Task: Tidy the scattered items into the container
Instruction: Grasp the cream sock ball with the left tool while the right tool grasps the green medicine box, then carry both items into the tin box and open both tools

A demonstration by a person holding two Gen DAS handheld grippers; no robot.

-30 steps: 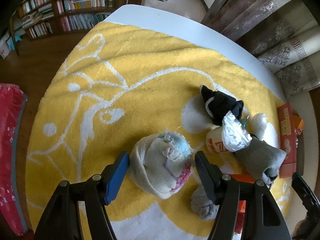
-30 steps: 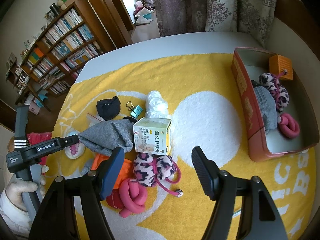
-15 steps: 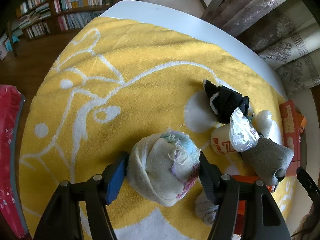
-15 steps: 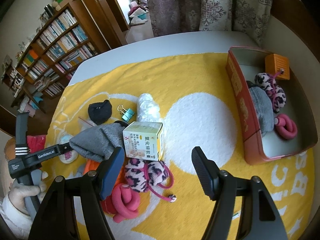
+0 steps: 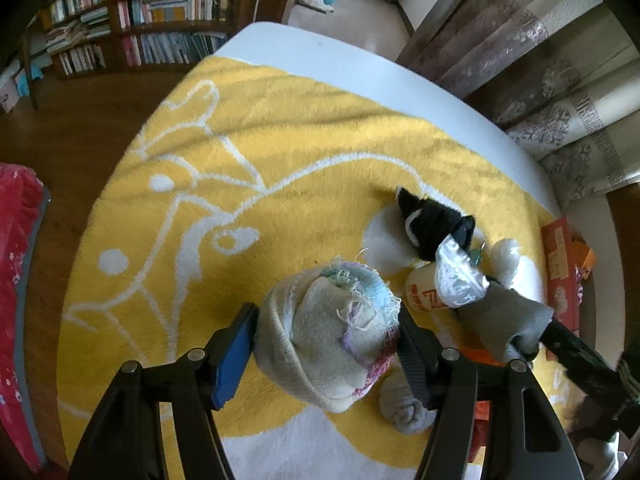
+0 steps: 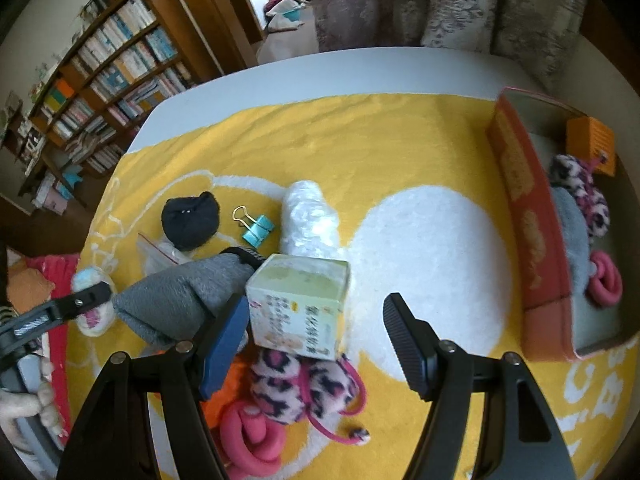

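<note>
My left gripper (image 5: pixel 326 338) is clamped on the pale, frayed rolled-up sock bundle (image 5: pixel 328 336), squeezed across its middle so the soft roll won't unravel when I carry it. My right gripper (image 6: pixel 316 334) hangs wide apart over the pile, its blue pad beside the pale green printed cardboard box (image 6: pixel 298 306), probably my next pick, though blur hides any contact. The red rectangular container (image 6: pixel 520 216) waits at three o'clock, well apart across the yellow-and-white towel (image 6: pixel 400 148), already holding a few things.
</note>
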